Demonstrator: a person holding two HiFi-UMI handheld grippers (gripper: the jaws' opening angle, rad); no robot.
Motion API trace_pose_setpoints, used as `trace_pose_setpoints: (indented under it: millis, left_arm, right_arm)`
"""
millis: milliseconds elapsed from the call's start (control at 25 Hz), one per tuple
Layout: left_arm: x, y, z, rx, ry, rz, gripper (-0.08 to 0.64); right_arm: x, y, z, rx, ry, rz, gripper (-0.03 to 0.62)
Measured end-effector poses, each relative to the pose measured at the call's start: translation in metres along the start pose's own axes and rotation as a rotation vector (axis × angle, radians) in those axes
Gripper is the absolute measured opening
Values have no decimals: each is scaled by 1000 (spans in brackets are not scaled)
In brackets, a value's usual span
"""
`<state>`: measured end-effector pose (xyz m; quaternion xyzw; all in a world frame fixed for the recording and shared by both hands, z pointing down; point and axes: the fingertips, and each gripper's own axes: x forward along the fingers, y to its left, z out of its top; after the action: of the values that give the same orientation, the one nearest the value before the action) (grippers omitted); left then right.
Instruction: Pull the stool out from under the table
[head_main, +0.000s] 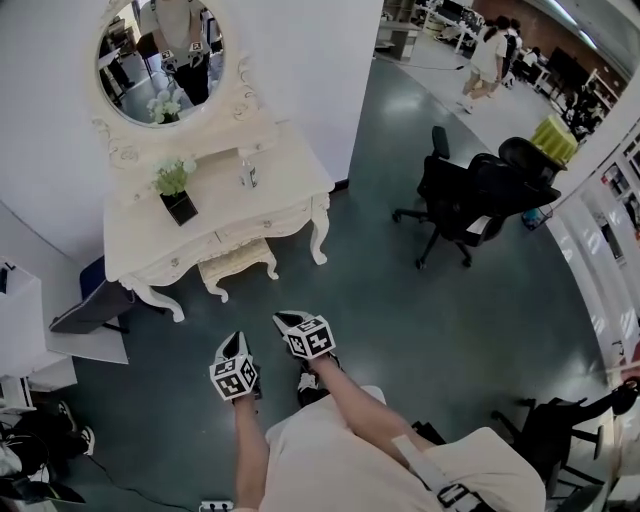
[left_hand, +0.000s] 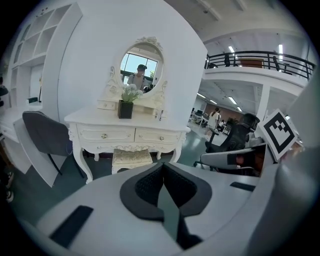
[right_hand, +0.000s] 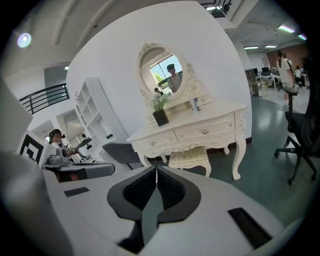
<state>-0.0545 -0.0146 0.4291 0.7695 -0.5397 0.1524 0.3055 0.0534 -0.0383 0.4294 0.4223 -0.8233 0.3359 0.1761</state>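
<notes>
While both pairs of jaws are pressed together with nothing between them, neither tool can take hold of anything, so they need to open before they arrive. The left gripper (head_main: 237, 342) and the right gripper (head_main: 287, 320) are held side by side just ahead of the person's body. Both tip downward toward the furniture, and a stretch of bare floor lies between them and the target.

Beyond that gap sits the stool (head_main: 238, 262), a small cream seat with carved legs. It is tucked partly under the front edge of the table (head_main: 285, 190), between the table's curved legs. A good approach, I'd judge, is to go in low and straight, spread each pair of jaws, and close one on each side of the seat rim. That way the pull runs evenly and the stool doesn't twist into a table leg. Dragging it straight back along the floor, rather than lifting, should keep it from knocking the drawers above.

A grey chair (head_main: 95, 305) beside the table's left end is worth steering clear of. On the tabletop stands a flower pot (head_main: 180, 206), which a bump could topple. Farthest back, the oval mirror (head_main: 160, 60) rises from the rear of the table against the wall.
</notes>
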Motion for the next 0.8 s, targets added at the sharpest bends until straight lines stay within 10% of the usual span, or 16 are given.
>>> trace_pose_setpoints:
  millis: [800]
  left_arm:
    - [56, 56, 27, 43, -10, 59, 15]
  right_arm:
    - [62, -74, 3, 147, 13, -47, 46]
